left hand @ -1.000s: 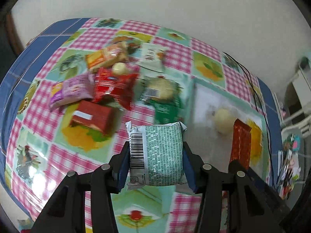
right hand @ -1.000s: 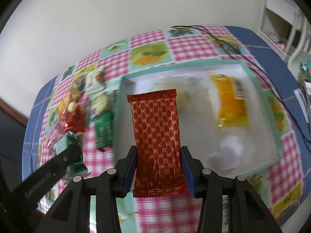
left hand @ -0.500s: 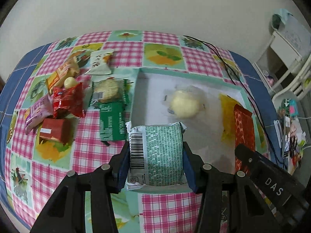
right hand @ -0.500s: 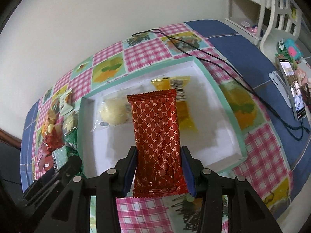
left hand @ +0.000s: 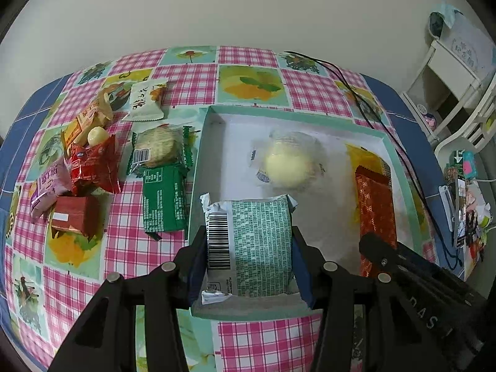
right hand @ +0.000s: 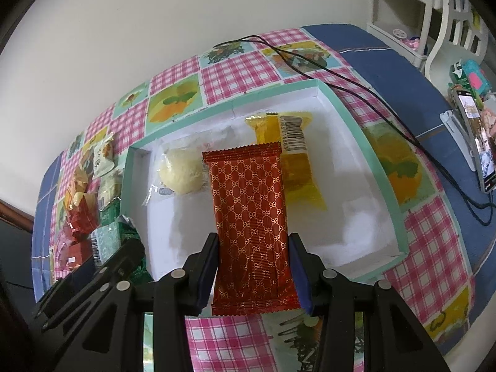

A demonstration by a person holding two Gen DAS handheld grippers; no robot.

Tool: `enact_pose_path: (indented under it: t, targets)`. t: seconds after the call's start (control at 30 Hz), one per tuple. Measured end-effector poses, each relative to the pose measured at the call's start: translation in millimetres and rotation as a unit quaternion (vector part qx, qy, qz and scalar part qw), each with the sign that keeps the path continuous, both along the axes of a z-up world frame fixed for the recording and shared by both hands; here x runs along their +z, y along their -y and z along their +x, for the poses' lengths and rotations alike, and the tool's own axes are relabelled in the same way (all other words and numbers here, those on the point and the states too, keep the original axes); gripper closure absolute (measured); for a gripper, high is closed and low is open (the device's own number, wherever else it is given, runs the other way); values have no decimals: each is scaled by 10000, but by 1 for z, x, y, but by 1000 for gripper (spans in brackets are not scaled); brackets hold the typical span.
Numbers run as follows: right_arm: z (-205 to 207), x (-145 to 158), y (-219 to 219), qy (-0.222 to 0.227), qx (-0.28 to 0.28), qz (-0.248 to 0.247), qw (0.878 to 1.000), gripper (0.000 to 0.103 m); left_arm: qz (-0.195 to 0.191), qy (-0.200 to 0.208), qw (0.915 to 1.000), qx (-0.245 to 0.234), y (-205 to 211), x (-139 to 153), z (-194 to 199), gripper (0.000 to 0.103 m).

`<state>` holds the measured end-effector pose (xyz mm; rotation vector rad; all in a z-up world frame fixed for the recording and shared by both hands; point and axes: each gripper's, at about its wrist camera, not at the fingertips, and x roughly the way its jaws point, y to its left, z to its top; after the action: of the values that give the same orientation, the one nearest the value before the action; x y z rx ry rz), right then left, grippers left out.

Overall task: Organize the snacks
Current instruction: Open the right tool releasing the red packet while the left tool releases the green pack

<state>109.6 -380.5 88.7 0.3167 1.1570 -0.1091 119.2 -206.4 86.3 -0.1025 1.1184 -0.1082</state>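
Holding two snacks above the tray (left hand: 403,167), we list them first. Item one: green pack (left hand: 257,248), barcode side up, clamped by its long edges in the left gripper (left hand: 249,263), jaws closed snugly on it. It hangs over the tray's near left corner. Item two: red bar (right hand: 251,223), pinched at its lower half in the right gripper (right hand: 252,274), jaws narrow and tight on it, the free end reaching out over the tray's middle. We judge the edge grips keep both wrappers flat for laying down.

Already in the tray: a round bun (right hand: 183,175) in clear wrap and a yellow pack (right hand: 294,161), side by side, with bare floor nearer us for the new pair.

Left of the tray, on the checked cloth (left hand: 248,59): the unsorted pile (left hand: 93,161) of packets.

Both grippers point steeply downward, side by side, ours to lower and release.
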Motion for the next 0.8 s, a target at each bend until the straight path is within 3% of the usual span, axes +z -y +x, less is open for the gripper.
enact_pose_path:
  t: [0.5, 0.67, 0.8]
  targets:
    - [5, -4, 2, -32, -21, 39, 10000, 54, -56, -118, 9999, 3, -1, -4, 6, 51]
    - [4, 1, 3, 29, -70, 43, 10000, 49, -43, -76, 9999, 109, -5, 3, 6, 42]
    - [4, 4, 3, 73, -83, 87, 9999, 46, -75, -84, 9998, 179, -10, 6, 5, 41]
